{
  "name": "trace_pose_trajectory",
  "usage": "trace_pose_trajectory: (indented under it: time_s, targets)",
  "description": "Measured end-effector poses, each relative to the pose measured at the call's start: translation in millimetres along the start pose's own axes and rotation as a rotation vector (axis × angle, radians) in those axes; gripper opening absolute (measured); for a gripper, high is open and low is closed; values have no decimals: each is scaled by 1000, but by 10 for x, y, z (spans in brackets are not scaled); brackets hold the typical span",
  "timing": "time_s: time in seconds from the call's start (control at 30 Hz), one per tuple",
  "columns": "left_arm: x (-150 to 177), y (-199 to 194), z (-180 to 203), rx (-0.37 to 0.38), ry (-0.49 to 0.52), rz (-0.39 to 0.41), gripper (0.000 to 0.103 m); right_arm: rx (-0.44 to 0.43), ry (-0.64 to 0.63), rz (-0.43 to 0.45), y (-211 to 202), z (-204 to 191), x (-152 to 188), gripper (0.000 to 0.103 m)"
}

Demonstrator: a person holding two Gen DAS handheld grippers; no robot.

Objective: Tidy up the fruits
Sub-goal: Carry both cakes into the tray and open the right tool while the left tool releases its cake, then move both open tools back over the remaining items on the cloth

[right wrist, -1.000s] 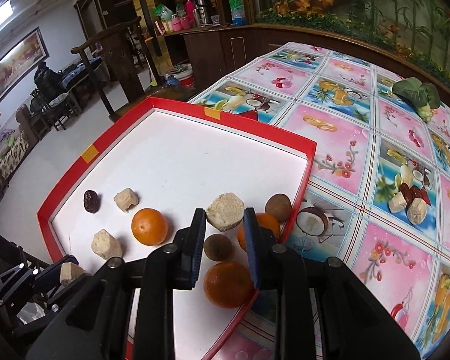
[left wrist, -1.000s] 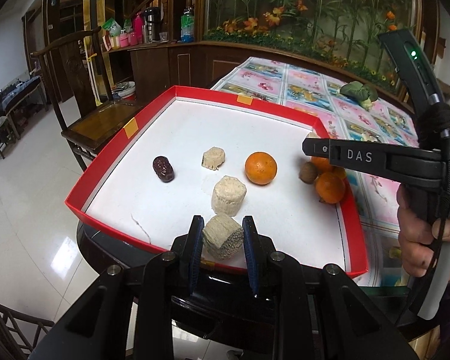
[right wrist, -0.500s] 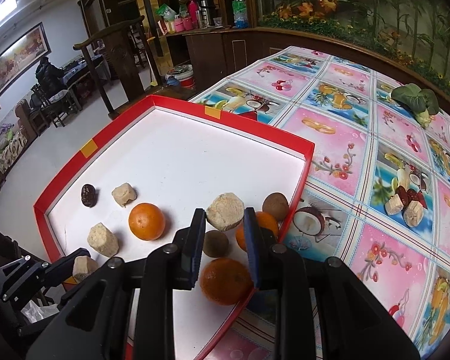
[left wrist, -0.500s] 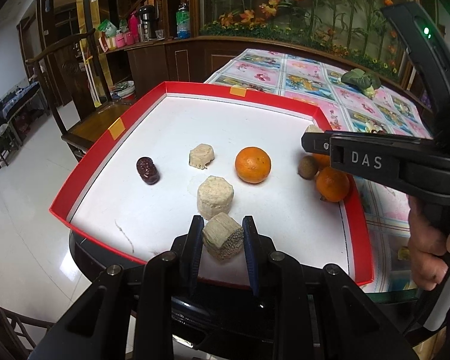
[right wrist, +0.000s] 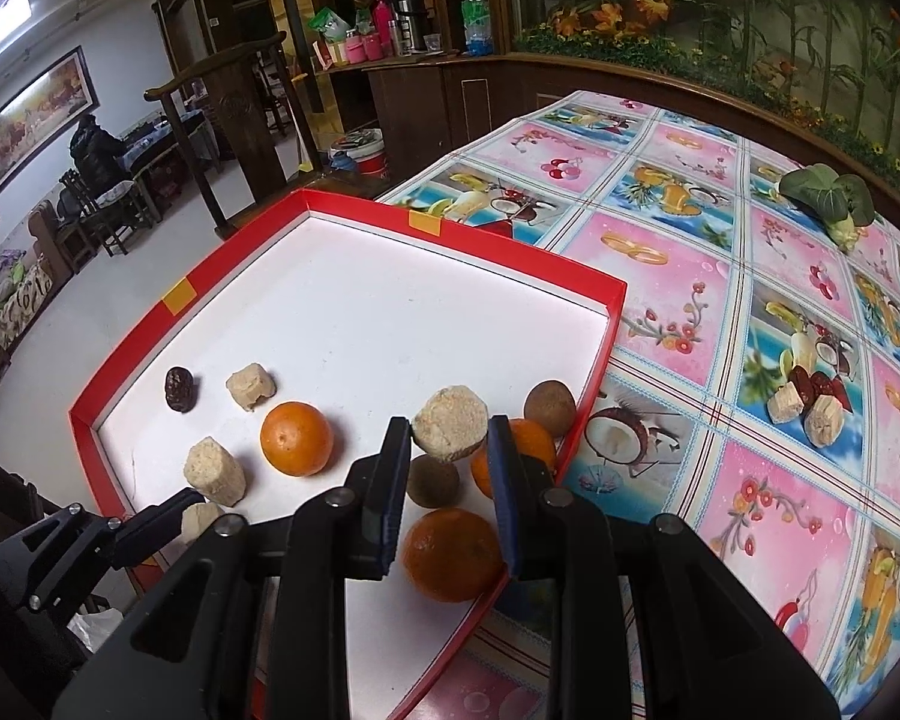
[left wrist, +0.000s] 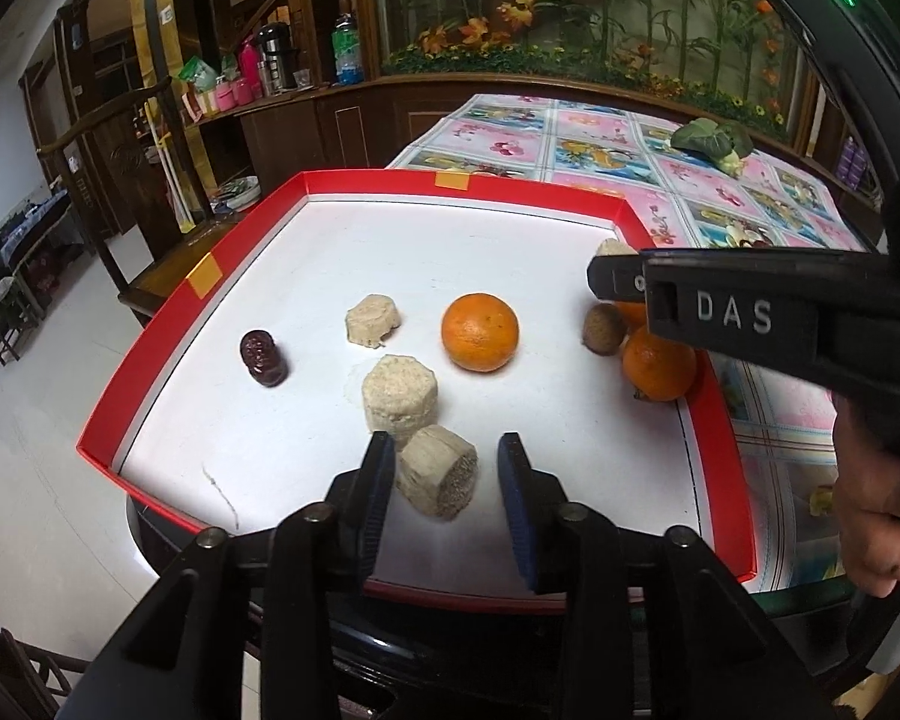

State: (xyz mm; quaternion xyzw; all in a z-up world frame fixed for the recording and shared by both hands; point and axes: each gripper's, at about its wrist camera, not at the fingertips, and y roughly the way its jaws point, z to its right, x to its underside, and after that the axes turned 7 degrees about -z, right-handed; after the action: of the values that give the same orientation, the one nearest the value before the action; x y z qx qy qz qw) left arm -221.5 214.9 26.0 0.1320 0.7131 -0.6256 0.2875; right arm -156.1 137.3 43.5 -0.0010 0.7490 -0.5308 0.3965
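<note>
Dining room, fruit-print tablecloth (right wrist: 678,276) under red-rimmed white tray (left wrist: 150,384). I run both grippers over tray. Left gripper (left wrist: 447,468): fingers parted wide, gaps both sides of tan block (left wrist: 438,471) lying on its side between them, nearer left finger; nothing gripped. Upright second block (left wrist: 399,399) just beyond fingertips: I judge like pieces being grouped. Right gripper (right wrist: 447,450): fingers closed onto octagonal block (right wrist: 450,429) at tips, held above kiwi (right wrist: 432,482) and oranges (right wrist: 450,555) clustered by tray edge.

Tray (left wrist: 198,276) far half bare; fruit (right wrist: 297,438) crowds near half.
</note>
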Motion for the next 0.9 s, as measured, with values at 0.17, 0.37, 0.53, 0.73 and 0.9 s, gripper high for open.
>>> trace_pose_trajectory:
  time_s: [0.17,0.37,0.53,0.73,0.9]
  targets:
    - [8,-39,28,10,1,8,48,-15,44,40,-131,150,7,30]
    - [-2,-135,79,2,-1,27,54,-25,144,146,-452,553,-41,42]
    - [-5,-259,183,8,17,53,54,10,240,168,-603,955,-19,44]
    - [14,-372,291,22,37,80,56,50,321,188,-785,1325,93,45]
    - [15,-472,348,31,54,103,56,62,370,203,-927,1489,183,47]
